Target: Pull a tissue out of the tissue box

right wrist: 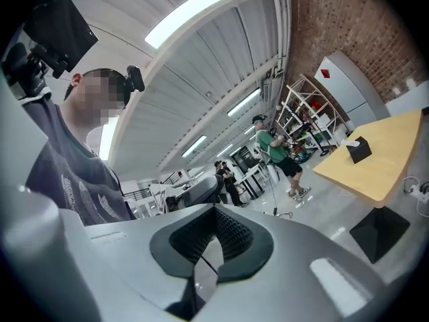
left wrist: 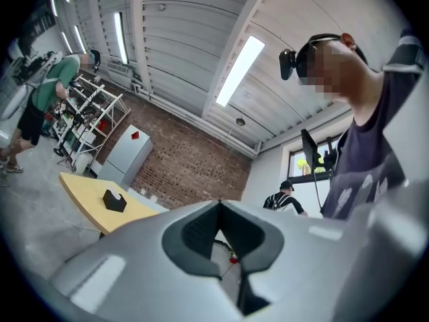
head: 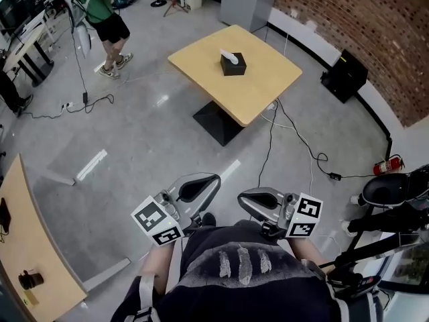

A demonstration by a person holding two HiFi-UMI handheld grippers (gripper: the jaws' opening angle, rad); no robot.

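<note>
Judging from the head view, the task has not begun. The black cardboard tissue box (head: 233, 64) stands about mid-way across the square pale-wood table (head: 268, 86). A white tissue (head: 229, 56) pokes up from its top slot, untouched. The grey left gripper (head: 201, 185) and grey right gripper (head: 257, 198) hang close to the person's chest, well apart from the table's near corner. Everything is left to do: reaching the table, pinching the tissue and drawing it out.

The left gripper view shows that claw clenched, its ribbed pads meeting with nothing between them. The box sits small on the tabletop, far off at the left.

The right gripper view shows that claw likewise closed and empty, with the box far off at the right.

No writing can be read in any view. The box's sides look plain black at this distance, with no brand visible. The marker cubes (head: 157, 223) on the grippers carry black-and-white square patterns, not letters.
</note>
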